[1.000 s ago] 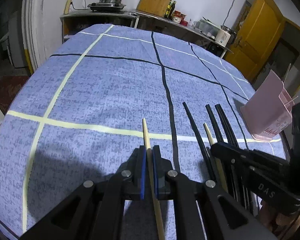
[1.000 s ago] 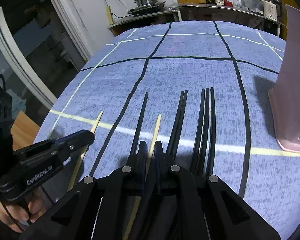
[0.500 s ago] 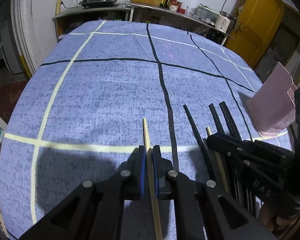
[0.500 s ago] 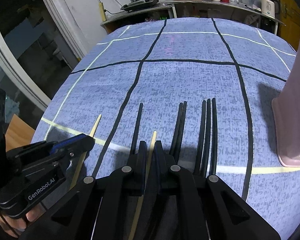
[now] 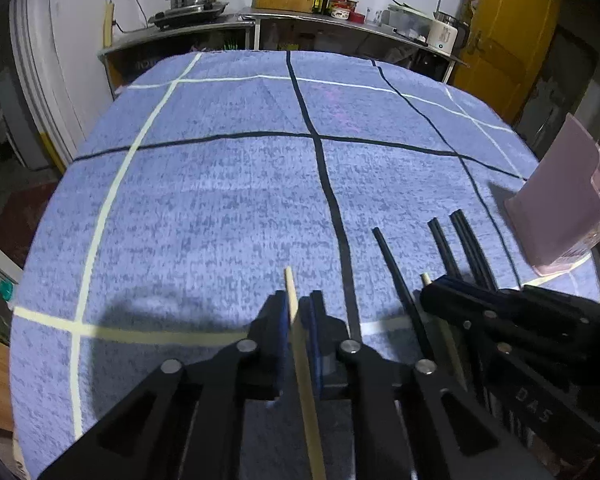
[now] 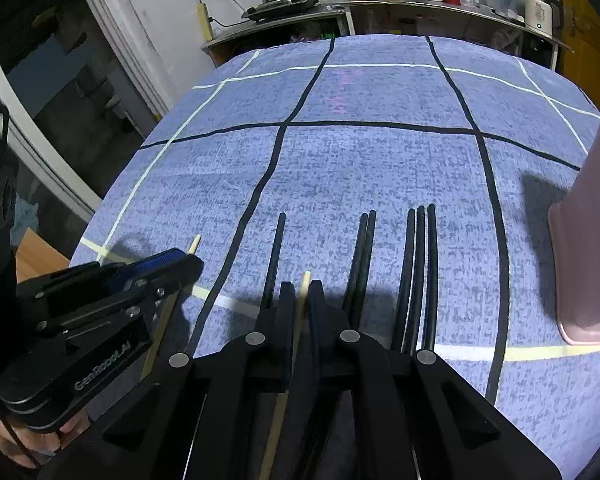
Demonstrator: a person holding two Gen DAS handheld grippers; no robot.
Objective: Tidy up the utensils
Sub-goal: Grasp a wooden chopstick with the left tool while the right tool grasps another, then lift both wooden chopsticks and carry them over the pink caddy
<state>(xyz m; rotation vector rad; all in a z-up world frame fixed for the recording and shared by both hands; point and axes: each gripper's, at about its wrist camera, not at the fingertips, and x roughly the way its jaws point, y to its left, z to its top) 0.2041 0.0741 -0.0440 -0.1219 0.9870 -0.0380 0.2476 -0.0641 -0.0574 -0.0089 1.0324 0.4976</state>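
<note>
My left gripper [image 5: 299, 304] is shut on a light wooden chopstick [image 5: 293, 300] whose tip sticks out ahead of the fingers. My right gripper [image 6: 301, 294] is shut on a second wooden chopstick [image 6: 305, 286]. Several black chopsticks [image 6: 418, 272] lie side by side on the blue cloth, tips pointing away; they also show in the left wrist view [image 5: 396, 276]. A pink utensil holder [image 5: 560, 216] stands at the right; it fills the right edge of the right wrist view [image 6: 588, 240]. The left gripper [image 6: 180, 268] shows at lower left in the right wrist view.
The table carries a blue cloth [image 5: 228, 184] with black and pale yellow lines. A counter [image 5: 300, 20] with pots and bottles stands behind the table. A yellow door [image 5: 508, 40] is at the back right. The table's left edge drops to the floor.
Both grippers have drawn back and risen a little with their wooden chopsticks held. The black chopsticks and the pink holder have not moved.
</note>
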